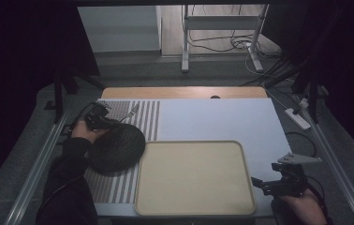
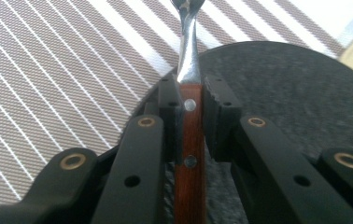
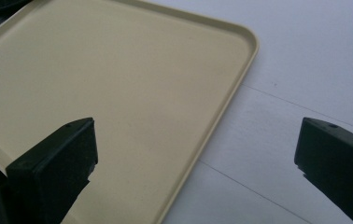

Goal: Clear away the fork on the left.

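Observation:
My left gripper (image 2: 192, 93) is shut on the red-brown wooden handle of a fork (image 2: 189, 135), whose metal neck runs up out of the left gripper view. In the high view the left gripper (image 1: 112, 121) is at the table's left, holding the fork (image 1: 132, 112) over the striped placemat (image 1: 144, 112) just behind a dark round plate (image 1: 117, 147). The plate (image 2: 286, 93) lies under and to the right of the jaws. My right gripper (image 1: 259, 183) is open at the near right, beside the beige tray (image 1: 194, 178). Its jaws (image 3: 195, 149) straddle the tray's rim (image 3: 221, 116) with nothing between them.
A white table top (image 1: 222, 117) stretches behind and to the right of the tray. A wooden strip (image 1: 184, 92) runs along its far edge. Metal rails flank the table, and a power strip (image 1: 298, 118) with cables lies on the floor at the right.

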